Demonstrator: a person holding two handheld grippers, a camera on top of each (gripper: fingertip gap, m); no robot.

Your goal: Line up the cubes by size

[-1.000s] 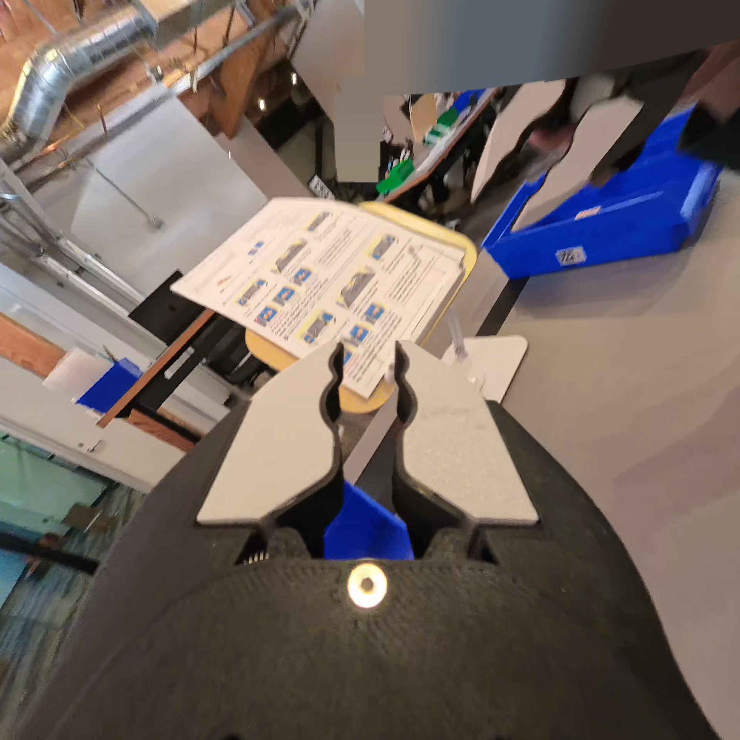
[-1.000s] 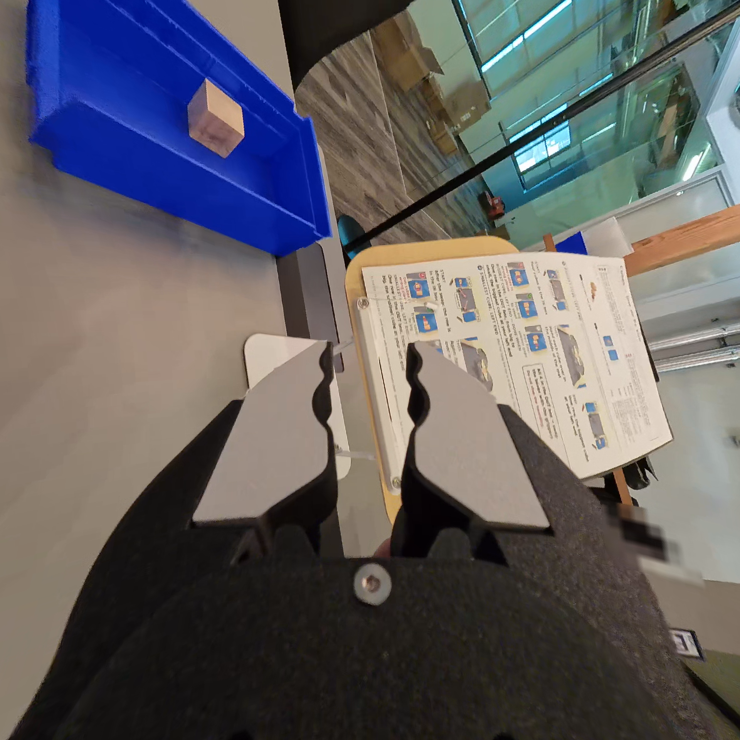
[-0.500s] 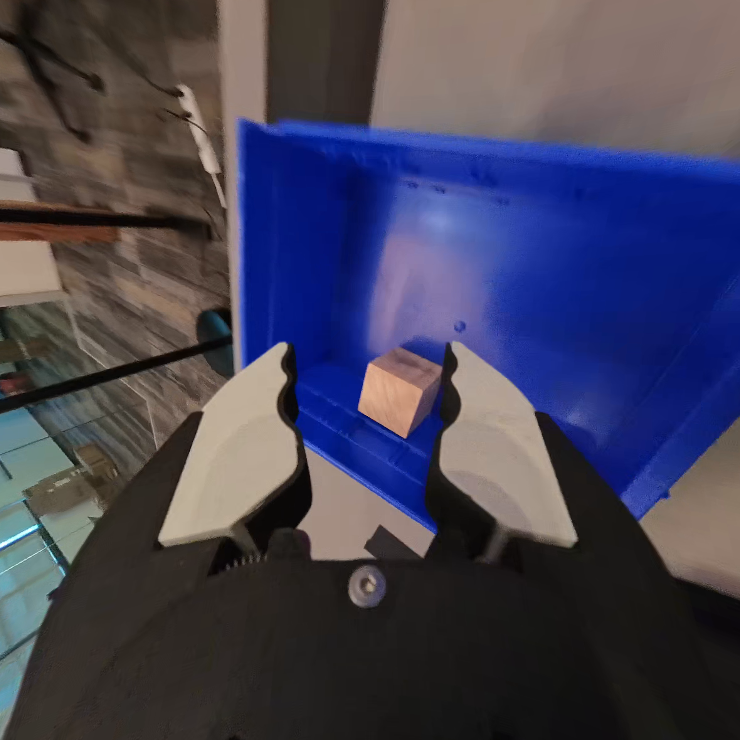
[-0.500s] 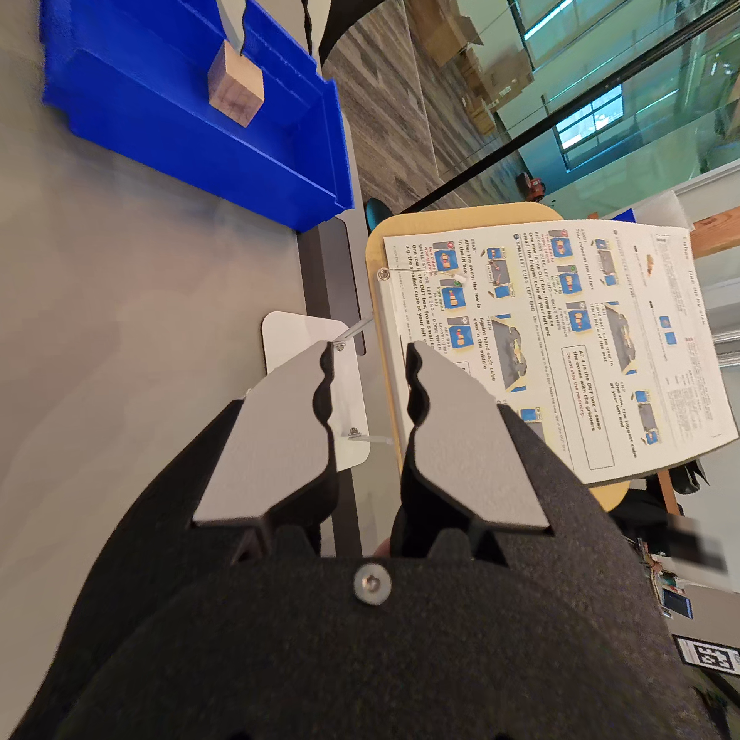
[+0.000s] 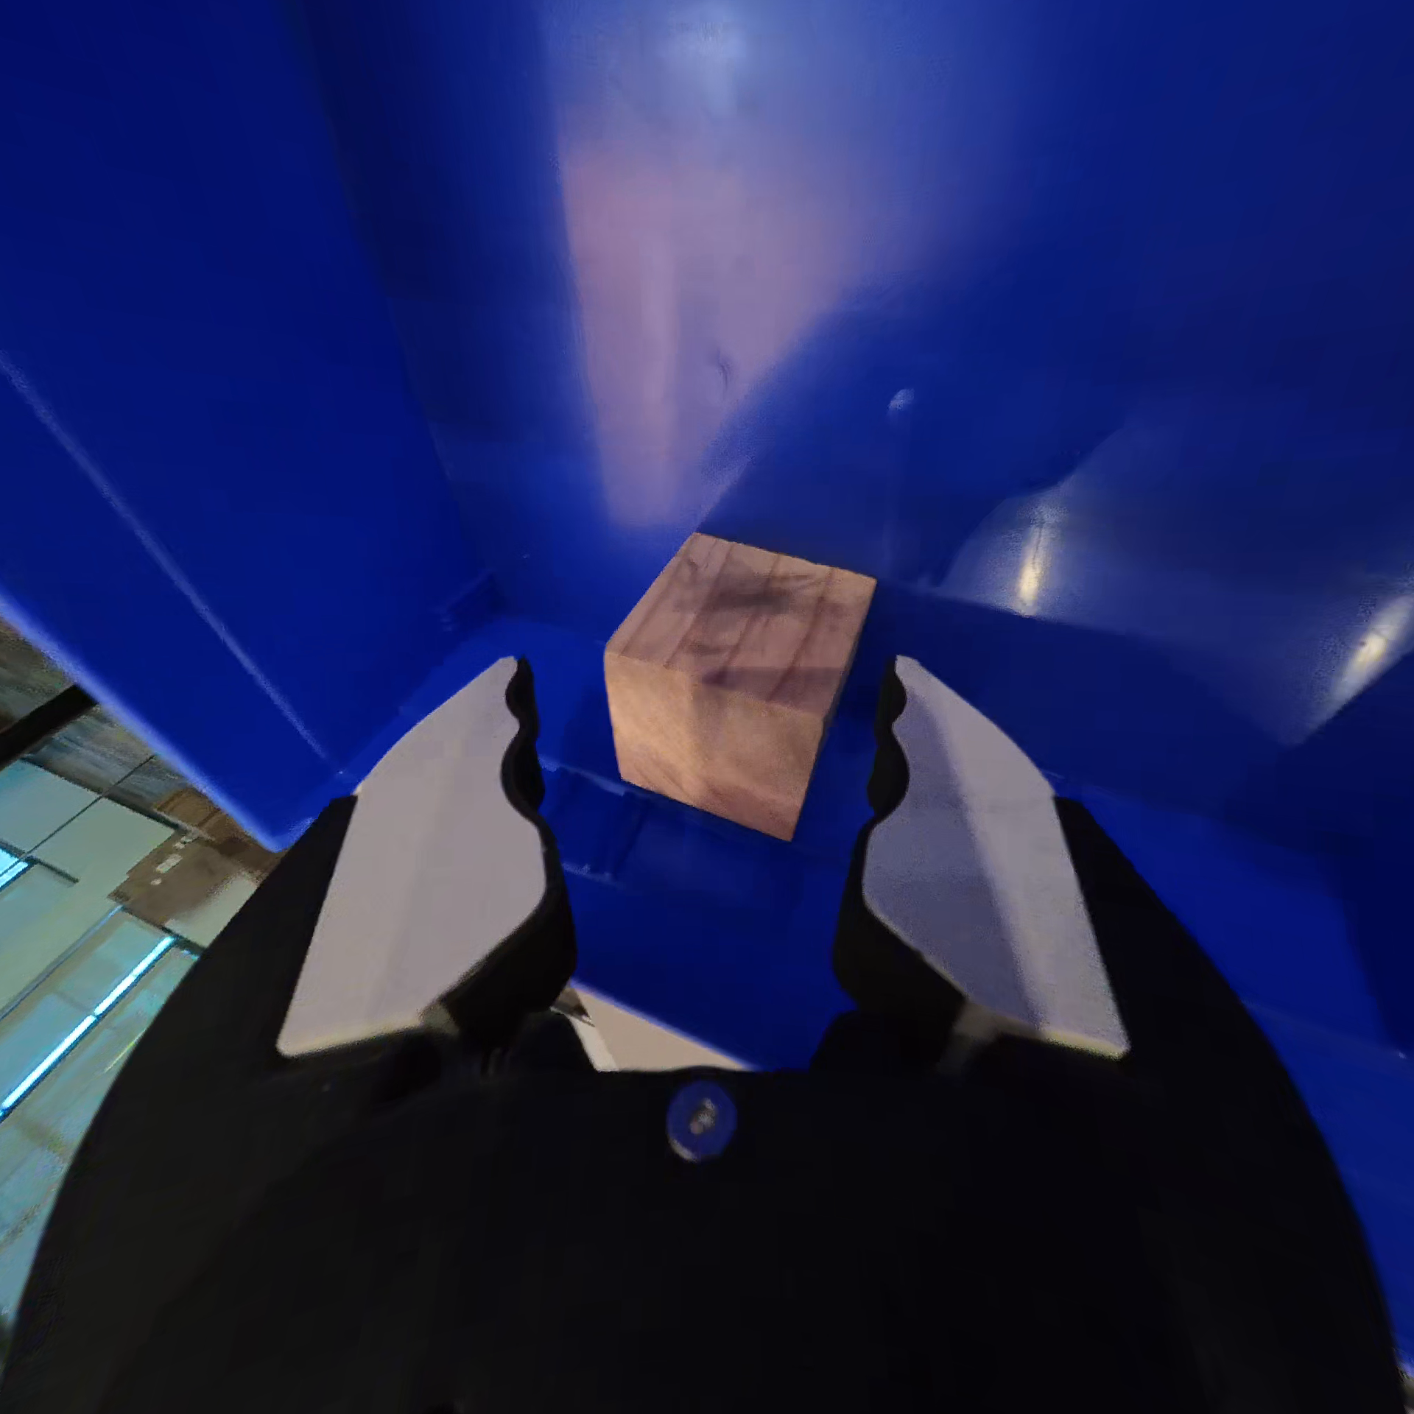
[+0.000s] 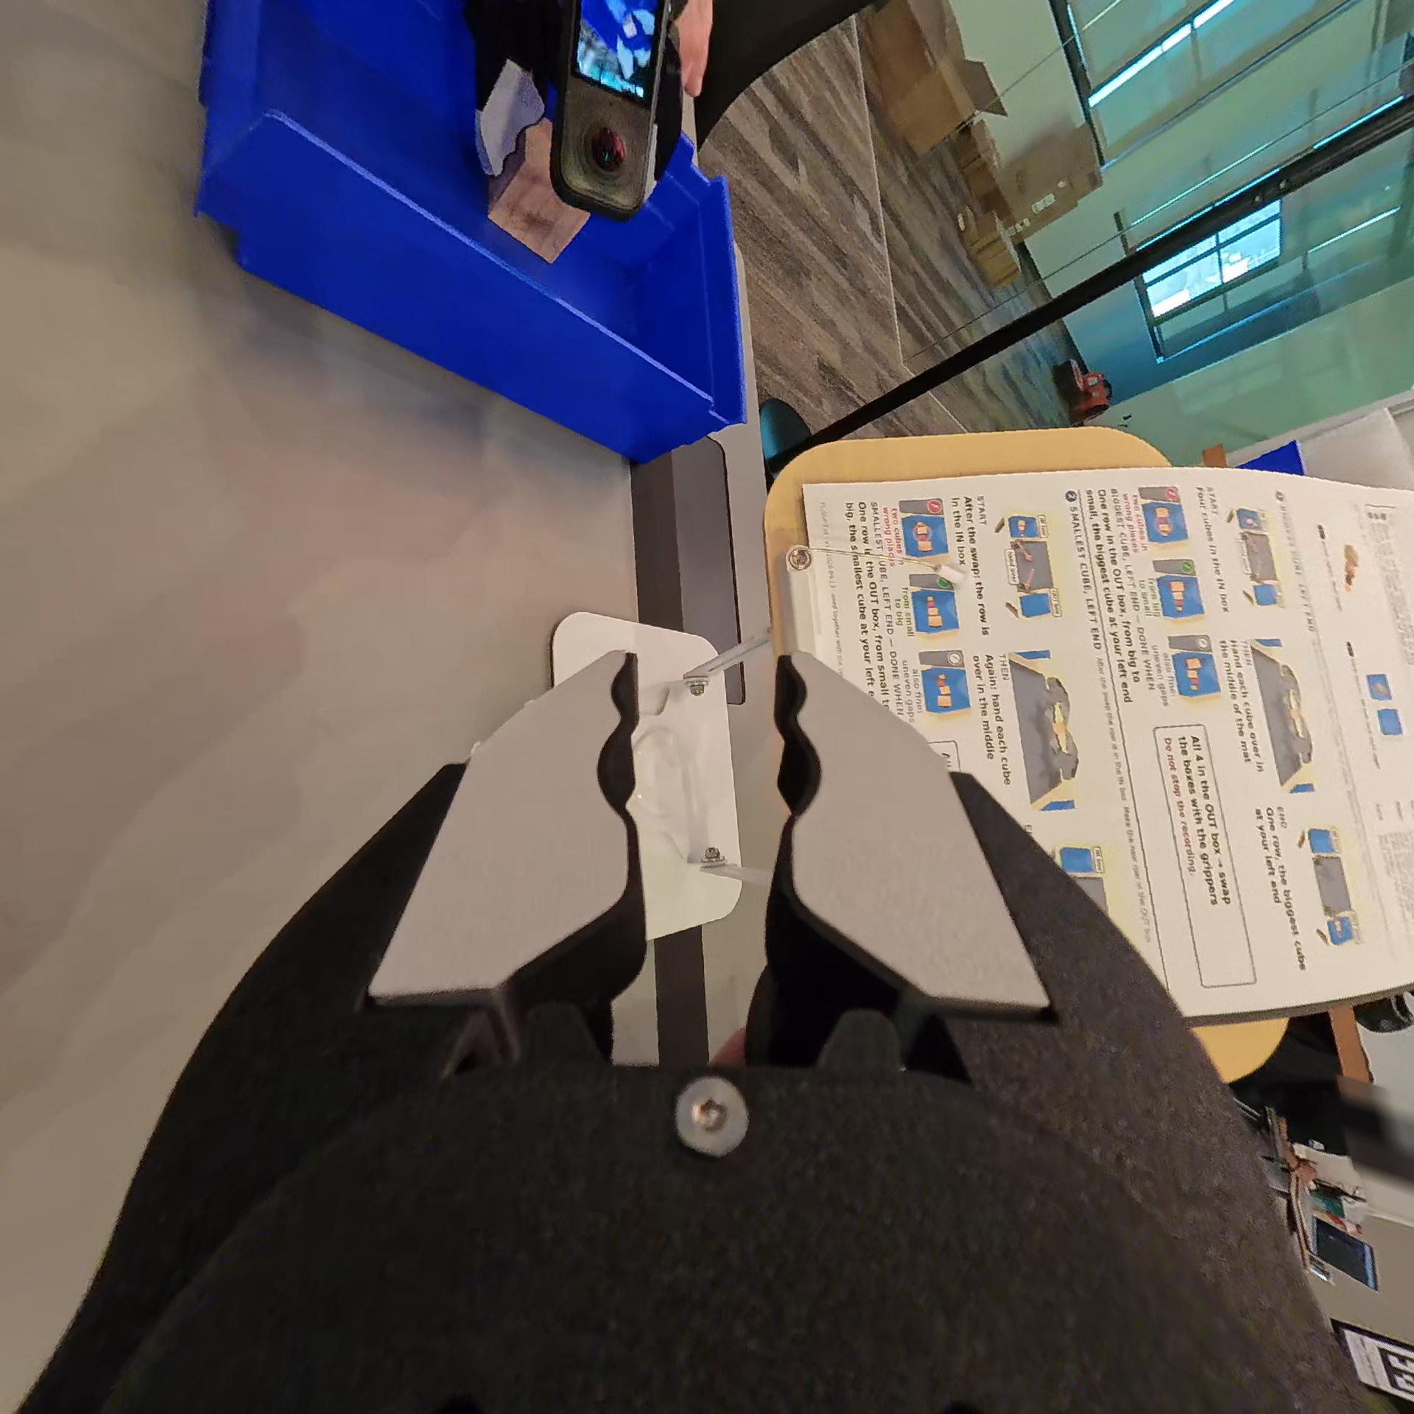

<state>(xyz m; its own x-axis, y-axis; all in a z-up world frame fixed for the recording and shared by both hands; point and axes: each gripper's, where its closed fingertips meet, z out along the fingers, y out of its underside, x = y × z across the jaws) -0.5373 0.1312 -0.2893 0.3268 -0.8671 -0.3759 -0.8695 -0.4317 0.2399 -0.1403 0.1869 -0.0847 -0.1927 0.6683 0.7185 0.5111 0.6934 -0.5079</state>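
A wooden cube (image 5: 734, 681) sits inside a blue bin (image 5: 229, 382), on a raised ledge near one corner, with the bin's walls rising close behind it and to one side. The left tongs (image 5: 708, 734) reach into the bin with their jaws wide apart; the cube lies just ahead of and between the two fingertips (image 5: 490, 734), with blue showing on either side of it, so neither pad presses on it.

From the right wrist view, the bin (image 6: 459, 306) stands at the far edge of the grey table (image 6: 229, 612). The left tongs' camera (image 6: 608, 107) hangs over the bin and covers part of the cube (image 6: 532, 222).

The right tongs (image 6: 704, 734) hover well away from the bin, jaws partly apart with nothing between them. Beneath them a white plate (image 6: 681, 803) lies at the table's edge, fastened with small screws and thin rods. Beyond the edge a printed sheet (image 6: 1071, 727) rests on a tan round board (image 6: 956, 451). Farther off are a wood-pattern floor (image 6: 803, 268) and glass walls (image 6: 1224, 191).
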